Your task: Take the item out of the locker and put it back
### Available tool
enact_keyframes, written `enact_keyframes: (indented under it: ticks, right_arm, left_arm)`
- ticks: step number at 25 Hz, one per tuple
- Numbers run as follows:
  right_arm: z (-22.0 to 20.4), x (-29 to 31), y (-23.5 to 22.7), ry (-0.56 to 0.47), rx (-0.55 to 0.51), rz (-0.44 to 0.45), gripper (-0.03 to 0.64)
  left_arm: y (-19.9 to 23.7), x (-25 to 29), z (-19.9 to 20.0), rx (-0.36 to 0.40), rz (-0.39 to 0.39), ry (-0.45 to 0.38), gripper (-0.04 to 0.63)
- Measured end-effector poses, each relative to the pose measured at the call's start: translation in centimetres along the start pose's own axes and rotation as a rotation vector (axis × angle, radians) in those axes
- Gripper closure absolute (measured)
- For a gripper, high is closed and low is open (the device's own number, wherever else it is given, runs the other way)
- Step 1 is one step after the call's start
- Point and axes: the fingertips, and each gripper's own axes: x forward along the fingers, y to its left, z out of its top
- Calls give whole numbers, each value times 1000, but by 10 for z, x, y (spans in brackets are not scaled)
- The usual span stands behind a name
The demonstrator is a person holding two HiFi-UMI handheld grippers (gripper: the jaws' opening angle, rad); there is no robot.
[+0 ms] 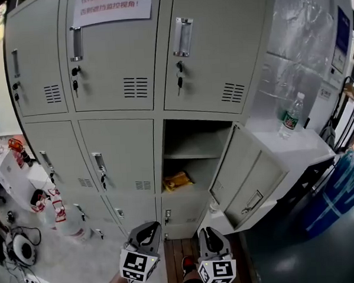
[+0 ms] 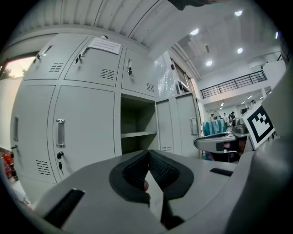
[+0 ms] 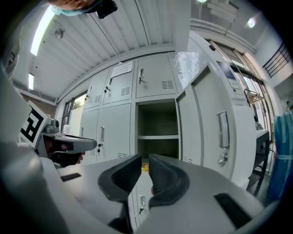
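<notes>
The item is a small yellow thing lying on the lower shelf of the open locker, whose door swings out to the right. In the right gripper view the yellow item shows far off through the narrow gap between the jaws. My right gripper is slightly open and holds nothing. My left gripper is shut, its pads meeting at the tips, empty. Both grippers hover low in the head view, well short of the locker and pointing at it.
Closed grey lockers surround the open one. A water bottle stands on a white cabinet right of the door. A blue bin sits farther right. Cables and clutter lie on the floor at left.
</notes>
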Motion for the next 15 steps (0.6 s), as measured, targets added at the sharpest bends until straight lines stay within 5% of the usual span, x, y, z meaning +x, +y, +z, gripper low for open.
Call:
enact_keyframes:
  ticks: [15]
  right_arm:
    - [-18, -32, 14, 40, 16, 0, 600]
  left_arm:
    - [-24, -20, -14, -6, -34, 24, 574]
